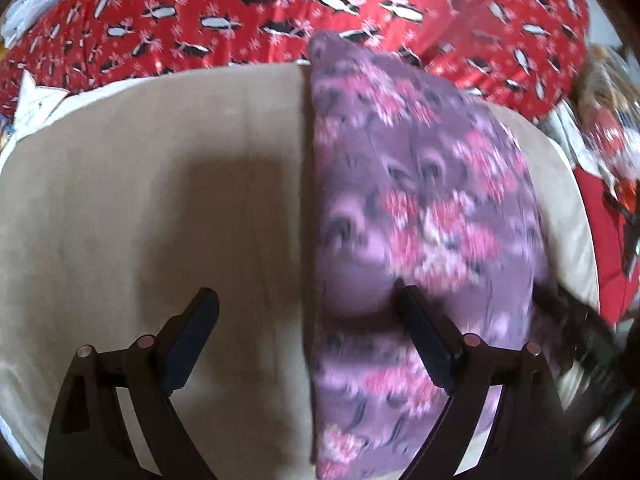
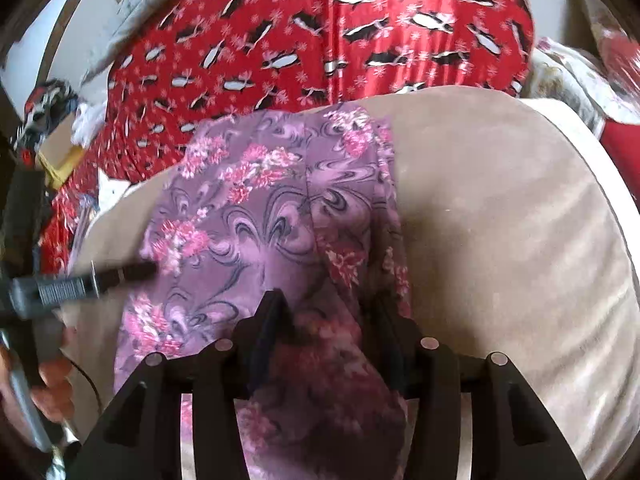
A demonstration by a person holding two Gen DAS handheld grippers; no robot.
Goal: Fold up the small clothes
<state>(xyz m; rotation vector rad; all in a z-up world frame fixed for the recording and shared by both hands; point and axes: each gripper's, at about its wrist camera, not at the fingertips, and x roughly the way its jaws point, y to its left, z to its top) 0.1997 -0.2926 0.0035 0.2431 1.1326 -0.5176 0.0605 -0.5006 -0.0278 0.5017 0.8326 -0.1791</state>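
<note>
Behind everything spreads a shiny red satin cloth printed with black-and-white shapes and pale pink flowers [image 1: 280, 12], bunched along the far edge of my work surface. In front of it lies the beige padded table [image 1: 140, 200], soft and plain, with a white edge showing on the right in my right wrist view.

On that table rests the purple garment with pink flower clusters and dark swirls [image 2: 256, 220], folded into a long strip running from the near edge toward the red satin cloth. In my left wrist view its left edge is straight and crisp, and bare beige lies beside it. Its far end touches or just overlaps the satin; I cannot tell which.

My right jaws [image 2: 326, 308] stand about halfway open directly over the near part of the garment, with purple fabric showing between the 2 fingers; the pads do not look pressed on it. My left jaws [image 1: 308, 300] are spread wide: the left finger sits over bare table, the right finger over the garment, gripping nothing.

At the left of my right wrist view, a hand [image 2: 52, 380] holds the left gripper's handle; clutter there is too blurred to name.
</note>
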